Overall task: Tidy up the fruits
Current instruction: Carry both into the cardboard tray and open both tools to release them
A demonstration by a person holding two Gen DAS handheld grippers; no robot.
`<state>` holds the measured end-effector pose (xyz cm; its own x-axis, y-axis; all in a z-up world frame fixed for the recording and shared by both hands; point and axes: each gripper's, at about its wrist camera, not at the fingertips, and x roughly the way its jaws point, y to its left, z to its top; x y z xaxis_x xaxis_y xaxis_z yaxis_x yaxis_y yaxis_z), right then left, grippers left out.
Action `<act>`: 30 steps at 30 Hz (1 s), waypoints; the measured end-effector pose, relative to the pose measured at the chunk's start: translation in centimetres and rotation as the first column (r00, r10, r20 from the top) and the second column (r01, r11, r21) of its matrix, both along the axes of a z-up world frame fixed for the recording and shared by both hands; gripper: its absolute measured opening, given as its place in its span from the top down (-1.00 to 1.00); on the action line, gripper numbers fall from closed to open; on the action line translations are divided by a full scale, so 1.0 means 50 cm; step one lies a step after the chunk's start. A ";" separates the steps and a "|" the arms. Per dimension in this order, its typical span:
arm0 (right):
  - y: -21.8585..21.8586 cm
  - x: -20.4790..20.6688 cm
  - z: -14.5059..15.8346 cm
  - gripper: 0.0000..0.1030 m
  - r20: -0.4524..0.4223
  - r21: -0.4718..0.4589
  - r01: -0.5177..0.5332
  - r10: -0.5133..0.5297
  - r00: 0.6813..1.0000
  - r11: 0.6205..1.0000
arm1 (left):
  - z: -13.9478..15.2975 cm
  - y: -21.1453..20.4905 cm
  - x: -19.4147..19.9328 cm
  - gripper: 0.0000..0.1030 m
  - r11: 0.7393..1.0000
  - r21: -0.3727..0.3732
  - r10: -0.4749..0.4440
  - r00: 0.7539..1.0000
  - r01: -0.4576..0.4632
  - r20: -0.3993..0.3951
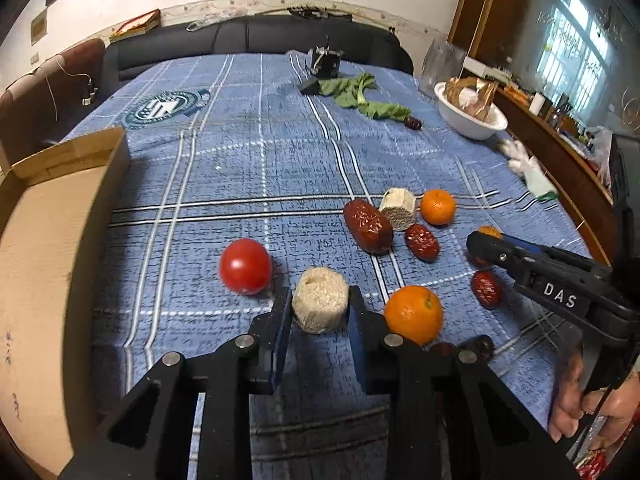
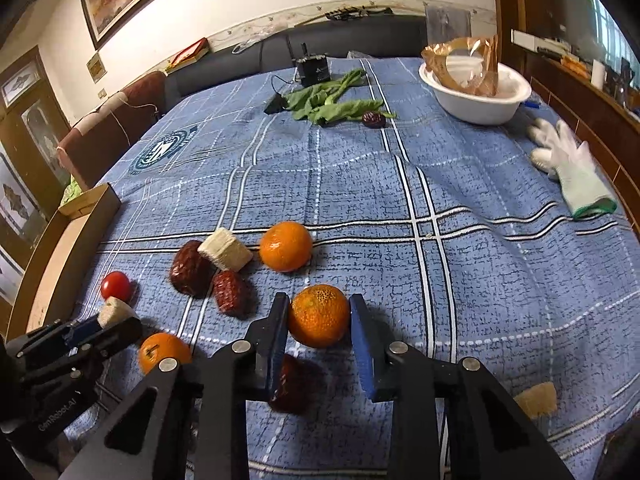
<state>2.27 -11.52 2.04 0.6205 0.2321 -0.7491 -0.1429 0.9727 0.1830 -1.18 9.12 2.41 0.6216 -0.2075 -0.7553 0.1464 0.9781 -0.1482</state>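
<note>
My left gripper is shut on a beige corn-cob piece, just above the blue checked cloth. A red tomato lies to its left, an orange to its right. My right gripper is shut on another orange; it also shows in the left wrist view. Beyond lie a third orange, a second cob piece and red dates. One date lies under the right gripper.
An open cardboard box stands at the left edge. A white bowl with a brown bag, green leaves, a lone date, a black device and a white glove lie farther back. A cob piece lies at the right.
</note>
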 end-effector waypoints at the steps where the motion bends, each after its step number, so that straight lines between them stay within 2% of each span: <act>1: 0.002 -0.009 0.008 0.38 0.010 -0.002 -0.002 0.002 1.000 1.000 | 0.007 0.005 -0.008 0.50 1.000 -0.010 0.000 1.000 0.000 0.008; 7: 0.011 -0.051 0.047 0.38 0.050 0.008 -0.012 0.012 0.999 1.000 | 0.051 0.062 -0.064 0.50 0.996 -0.081 0.042 0.998 -0.039 0.042; 9: 0.022 -0.065 0.066 0.38 0.062 0.020 -0.028 0.026 0.998 0.999 | 0.063 0.084 -0.078 0.49 0.995 -0.085 0.064 0.997 -0.059 0.052; 14: 0.091 -0.099 0.115 0.37 0.090 0.079 -0.126 0.119 0.989 0.989 | 0.098 0.188 -0.120 0.49 0.980 -0.051 0.194 0.976 -0.190 0.098; 18: 0.192 -0.126 0.135 0.36 0.096 0.127 -0.255 0.244 0.965 0.959 | 0.099 0.285 -0.144 0.49 0.947 0.000 0.320 0.942 -0.322 0.102; 21: 0.283 -0.138 0.132 0.36 0.081 0.165 -0.353 0.344 0.936 0.921 | 0.081 0.363 -0.162 0.49 0.908 0.036 0.414 0.907 -0.417 0.078; 25: 0.403 -0.149 0.109 0.35 0.050 0.192 -0.457 0.457 0.888 0.868 | 0.056 0.427 -0.178 0.49 0.868 0.061 0.490 0.870 -0.492 0.047; 28: 0.483 -0.159 0.086 0.35 0.034 0.180 -0.520 0.523 0.852 0.835 | 0.041 0.466 -0.187 0.48 0.841 0.072 0.536 0.844 -0.536 0.032; 30: 0.531 -0.165 0.065 0.35 0.011 0.154 -0.550 0.555 0.832 0.821 | 0.038 0.481 -0.190 0.48 0.833 0.065 0.549 0.835 -0.550 0.029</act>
<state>-5.98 15.03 5.30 0.3312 0.6355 -0.6974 -0.6396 0.6946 0.3292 -10.67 33.19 4.32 0.6246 0.2220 -0.7487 -0.4173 0.9053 -0.0796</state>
